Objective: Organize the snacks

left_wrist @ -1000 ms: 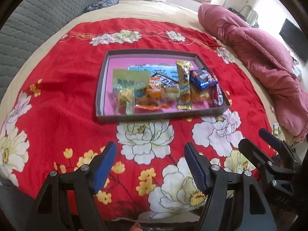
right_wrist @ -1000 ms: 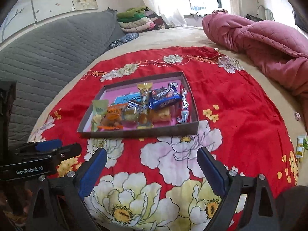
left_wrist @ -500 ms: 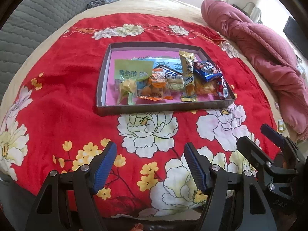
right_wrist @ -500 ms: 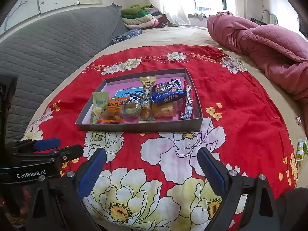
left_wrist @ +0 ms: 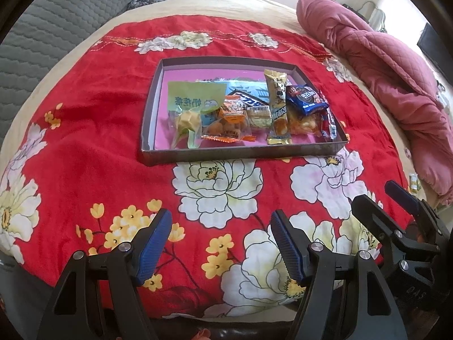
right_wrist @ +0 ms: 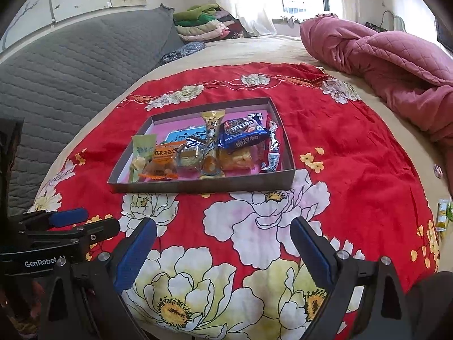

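A shallow grey tray with a pink floor lies on the red flowered cloth. It holds several wrapped snacks in a row: a green packet, an orange packet, a gold bar and a blue cookie packet. My left gripper hovers over the cloth in front of the tray, open and holding nothing. The right wrist view shows the same tray and blue cookie packet. My right gripper is also open and short of the tray. Each gripper shows at the edge of the other's view.
A rumpled pink quilt lies on the bed at the right. A grey padded headboard runs along the left, with folded clothes behind. One small loose packet sits off the cloth at the right edge.
The tray has drifted slightly upward in both views. Both grippers keep the same wide opening, and the snacks in the tray have not moved.
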Action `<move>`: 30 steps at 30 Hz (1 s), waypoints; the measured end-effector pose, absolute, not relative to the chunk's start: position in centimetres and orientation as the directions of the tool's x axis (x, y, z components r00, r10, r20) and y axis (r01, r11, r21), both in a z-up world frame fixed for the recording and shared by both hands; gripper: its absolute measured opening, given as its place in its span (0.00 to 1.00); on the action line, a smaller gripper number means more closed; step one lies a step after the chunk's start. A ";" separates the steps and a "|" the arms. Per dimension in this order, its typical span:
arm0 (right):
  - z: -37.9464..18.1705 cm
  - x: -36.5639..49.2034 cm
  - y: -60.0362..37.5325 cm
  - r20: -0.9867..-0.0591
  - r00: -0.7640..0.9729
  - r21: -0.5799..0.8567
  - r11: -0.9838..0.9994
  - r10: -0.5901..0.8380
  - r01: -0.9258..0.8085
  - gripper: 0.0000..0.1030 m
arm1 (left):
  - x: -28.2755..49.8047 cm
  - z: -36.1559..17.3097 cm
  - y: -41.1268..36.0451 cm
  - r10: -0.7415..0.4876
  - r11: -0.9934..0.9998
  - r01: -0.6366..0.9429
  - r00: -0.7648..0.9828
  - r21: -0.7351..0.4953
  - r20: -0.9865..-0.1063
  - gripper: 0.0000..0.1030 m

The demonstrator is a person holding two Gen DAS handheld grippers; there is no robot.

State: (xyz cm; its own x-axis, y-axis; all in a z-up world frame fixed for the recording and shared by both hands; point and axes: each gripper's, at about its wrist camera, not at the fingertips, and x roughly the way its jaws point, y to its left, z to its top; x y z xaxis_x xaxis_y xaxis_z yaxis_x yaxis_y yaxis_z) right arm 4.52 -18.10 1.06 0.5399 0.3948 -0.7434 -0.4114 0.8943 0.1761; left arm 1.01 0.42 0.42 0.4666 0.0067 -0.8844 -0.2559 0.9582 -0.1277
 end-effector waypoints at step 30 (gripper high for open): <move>1.4 4.5 -18.1 -0.737 0.548 0.172 0.894 0.396 -0.414 0.93 | 1.1 0.2 0.6 0.003 0.957 -0.259 0.459 -0.131 -0.889 0.72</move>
